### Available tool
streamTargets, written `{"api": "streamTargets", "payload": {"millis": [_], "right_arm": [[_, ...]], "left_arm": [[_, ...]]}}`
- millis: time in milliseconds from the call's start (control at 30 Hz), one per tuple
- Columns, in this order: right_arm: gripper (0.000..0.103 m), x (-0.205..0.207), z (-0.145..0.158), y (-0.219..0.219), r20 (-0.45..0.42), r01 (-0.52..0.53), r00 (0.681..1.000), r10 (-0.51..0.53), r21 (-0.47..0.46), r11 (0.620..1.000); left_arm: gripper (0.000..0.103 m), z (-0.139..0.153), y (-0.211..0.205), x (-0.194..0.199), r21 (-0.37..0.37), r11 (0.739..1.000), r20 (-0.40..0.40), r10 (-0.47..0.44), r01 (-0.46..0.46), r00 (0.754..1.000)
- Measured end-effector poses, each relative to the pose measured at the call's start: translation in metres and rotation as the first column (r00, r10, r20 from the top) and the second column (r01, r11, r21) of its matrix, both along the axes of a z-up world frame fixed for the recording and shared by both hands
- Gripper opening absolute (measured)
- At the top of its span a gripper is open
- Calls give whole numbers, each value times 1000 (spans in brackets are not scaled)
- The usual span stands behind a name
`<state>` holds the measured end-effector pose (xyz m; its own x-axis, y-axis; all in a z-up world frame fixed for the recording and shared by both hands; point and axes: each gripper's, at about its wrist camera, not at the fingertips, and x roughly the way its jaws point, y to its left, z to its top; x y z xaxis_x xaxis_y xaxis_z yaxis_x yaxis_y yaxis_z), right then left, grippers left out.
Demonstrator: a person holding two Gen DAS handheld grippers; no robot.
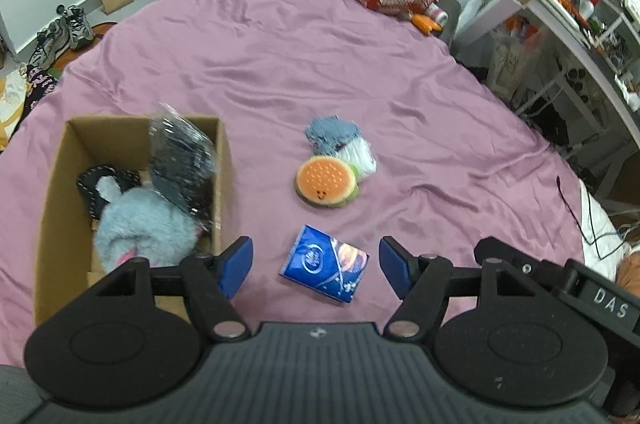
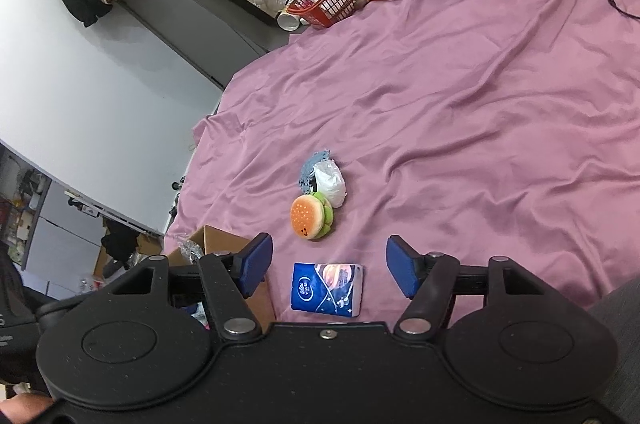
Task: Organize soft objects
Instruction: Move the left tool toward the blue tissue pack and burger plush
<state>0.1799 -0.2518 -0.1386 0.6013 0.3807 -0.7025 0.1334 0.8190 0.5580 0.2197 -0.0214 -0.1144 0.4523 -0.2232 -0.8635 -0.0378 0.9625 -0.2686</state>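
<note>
Right wrist: jaws wide, seemingly above tissue pack (image 2: pixel 327 289).

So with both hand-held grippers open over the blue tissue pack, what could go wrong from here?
1. Both the left hand-held gripper and the right hand-held gripper frame the same tissue pack, so they might collide.
2. The cardboard box already looks crowded: a grey plush fills its near end and a shiny black bag sticks out, so added items may spill.
3. The burger plush touches the white bundle; grabbing one may drag the other.

Bedroom: pink-sheeted bed (image 1: pixel 280 64), sneakers (image 1: pixel 60 32).
</note>
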Motion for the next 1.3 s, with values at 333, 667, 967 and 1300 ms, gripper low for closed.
{"api": "streamTargets", "payload": {"millis": [333, 667, 967, 1300], "right_arm": [[76, 10, -26, -27, -30, 13, 999, -12, 39, 999], [83, 27, -47, -39, -24, -12, 1000, 15, 120, 993], [83, 42, -67, -43, -51, -13, 998, 22, 183, 983], [76, 67, -86, -30, -31, -39, 998, 46, 198, 980]], "left_arm": [[81, -41, -46, 10, 69, 990, -82, -117, 123, 990], [85, -78, -71, 25, 162, 967, -130, -175, 195, 976], [85, -111, -69, 43, 214, 963, -199, -122, 165, 972], [75, -108, -60, 54, 185, 981, -160, -36, 65, 986]]}}
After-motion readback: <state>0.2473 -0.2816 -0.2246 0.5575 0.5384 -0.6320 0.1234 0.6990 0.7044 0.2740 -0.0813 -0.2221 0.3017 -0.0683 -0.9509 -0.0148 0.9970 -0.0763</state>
